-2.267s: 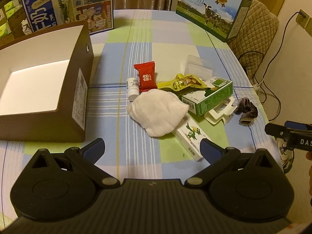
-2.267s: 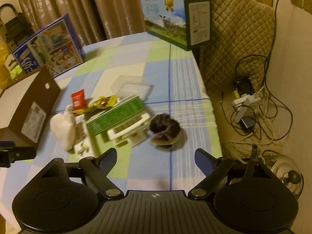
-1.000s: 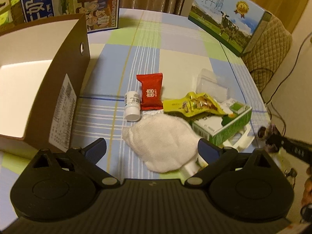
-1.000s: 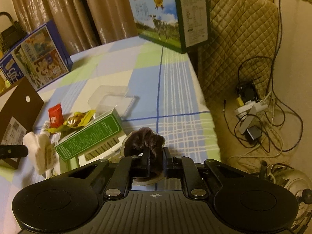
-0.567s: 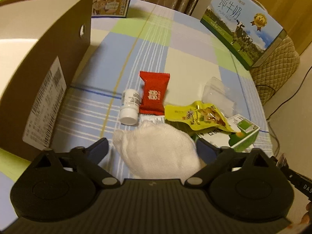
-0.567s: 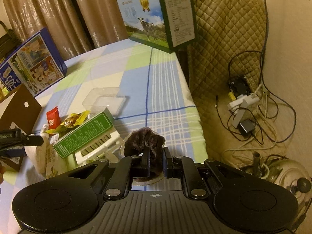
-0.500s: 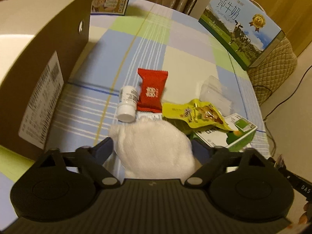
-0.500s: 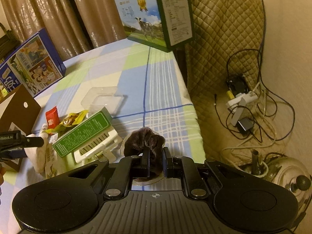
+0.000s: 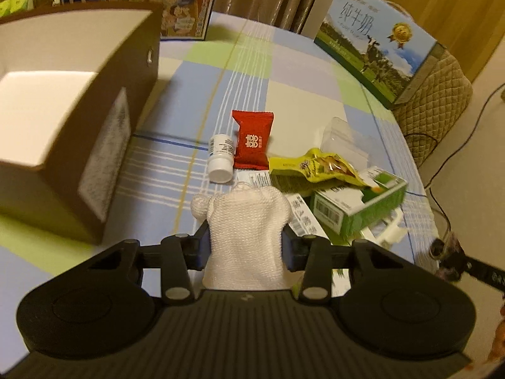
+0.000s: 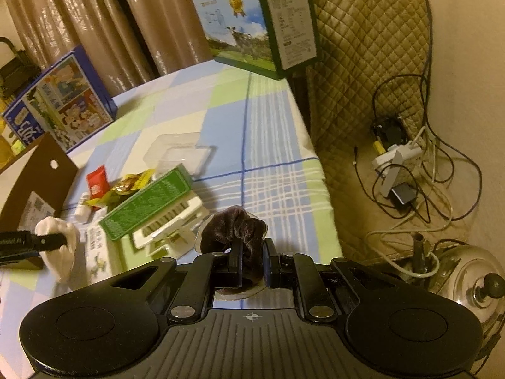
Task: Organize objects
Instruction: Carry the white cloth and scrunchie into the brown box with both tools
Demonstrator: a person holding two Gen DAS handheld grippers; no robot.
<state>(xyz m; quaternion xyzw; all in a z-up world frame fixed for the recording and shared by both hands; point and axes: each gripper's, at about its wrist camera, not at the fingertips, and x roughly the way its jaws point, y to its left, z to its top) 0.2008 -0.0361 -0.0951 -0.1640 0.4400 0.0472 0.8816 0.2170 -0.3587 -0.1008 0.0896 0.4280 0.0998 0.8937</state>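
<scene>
- Brown cardboard box [image 9: 75, 145]: stands at the table's left, top open, white interior showing no contents. Judged to be the destination. Its near wall rises above the clutter; a load carried low could catch the rim.
- Left gripper [image 9: 246, 246]: fingers pressed in on the white cloth [image 9: 249, 221], which bulges above the pads and hangs below them in the right wrist view. Risk: the trailing fabric could drag the white bottle [image 9: 221, 158] or the red packet [image 9: 252, 140] lying just beyond it, or slip out, being soft.
- Open room: bare checked tablecloth [image 9: 176, 173] lies between the cloth and the box; that path looks clear.
- Clutter, centre: yellow snack bag [image 9: 315, 167] lies on the green carton [image 9: 356, 205], with a clear plastic tray [image 10: 180, 151] behind it. This stack could shift if nudged.
- Right gripper [image 10: 252, 262]: fingers pinched on the dark scrunchie [image 10: 233, 227], held near the table's right edge [image 10: 325, 189]. Risk: a dropped scrunchie could fall off toward the cables [image 10: 419, 158] and kettle [image 10: 473, 271] below.
- Both tools heading to the box together could collide.
</scene>
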